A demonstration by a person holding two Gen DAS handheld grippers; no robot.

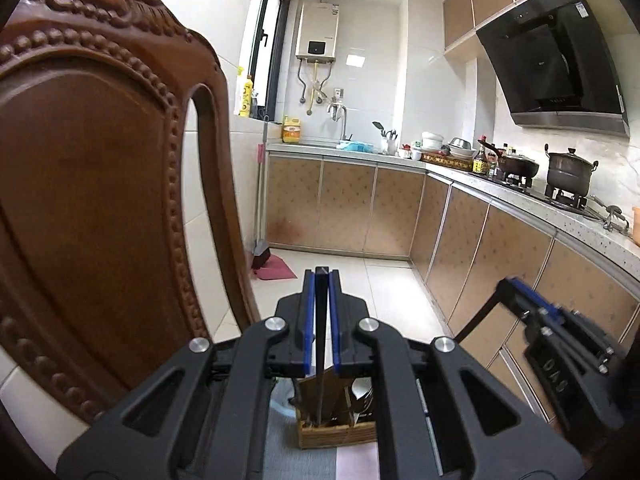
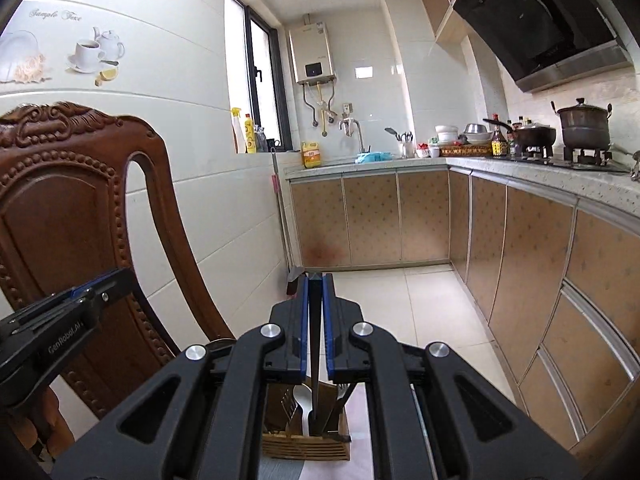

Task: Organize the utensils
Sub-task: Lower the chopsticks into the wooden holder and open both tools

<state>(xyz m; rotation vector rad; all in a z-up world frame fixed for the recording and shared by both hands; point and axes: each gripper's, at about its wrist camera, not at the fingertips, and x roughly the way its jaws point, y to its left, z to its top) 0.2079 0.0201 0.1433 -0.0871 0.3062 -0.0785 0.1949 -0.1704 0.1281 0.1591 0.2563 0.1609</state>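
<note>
While the kitchen fills most of both wrist views, the biggest thing close by is the carved wooden chair [image 1: 92, 184], its back rising at the left. Along the right runs the cabinet run with its speckled surface [image 2: 532, 178], carrying a hob with a dark pot [image 2: 585, 123] and a pan, bottles and stacked bowls; a black range hood [image 1: 556, 60] hangs above it, and a water heater [image 1: 317, 32] is fixed to the far wall over the sink.

Lower down, nearer the cameras, stands the wooden utensil holder [image 2: 306, 442], on a mat striped grey and pale pink. It holds forks [image 2: 339, 396], a white spoon [image 2: 303, 400] and other dark-handled pieces, all standing upright in its compartments.

The left tongs [image 1: 322, 280] are closed on a thin dark utensil handle [image 1: 321, 320], which runs straight down between the blue pads into the holder; which compartment it enters is hidden by the tongs' body. The right tongs [image 2: 315, 282] are likewise clamped on a slim dark handle [image 2: 315, 344] whose lower end reaches down among the forks and spoon in the holder. The two tools sit side by side, each showing at the edge of the other's view.
</note>
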